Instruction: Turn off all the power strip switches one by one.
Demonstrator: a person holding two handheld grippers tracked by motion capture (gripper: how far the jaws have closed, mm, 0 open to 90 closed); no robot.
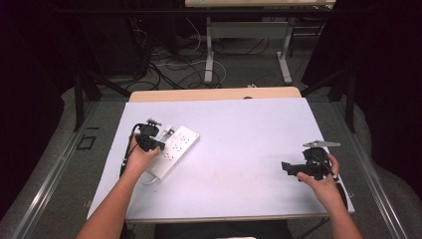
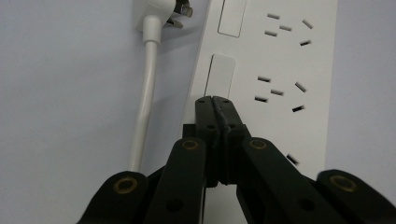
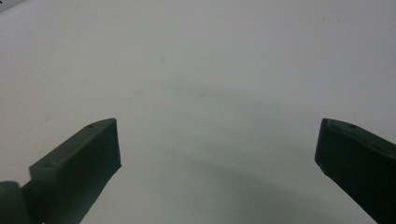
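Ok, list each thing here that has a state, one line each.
Left tool: shut, tips over a switch of the strip, gripping nothing.
Right tool: open, empty, over bare table.
Strip: flat on the table, its visible sockets empty.
Plug: unplugged, lying on the table beside the strip, prongs bare.
Switches: position cannot be told.

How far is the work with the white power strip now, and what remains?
Done: the left hand-held gripper has reached the power strip; its jaws are shut, tips over a rocker switch. In hand: it seems to be pressing that switch, though contact is hard to confirm. Left: the plug lies unplugged beside the strip. The right hand-held gripper waits open over the bare table.
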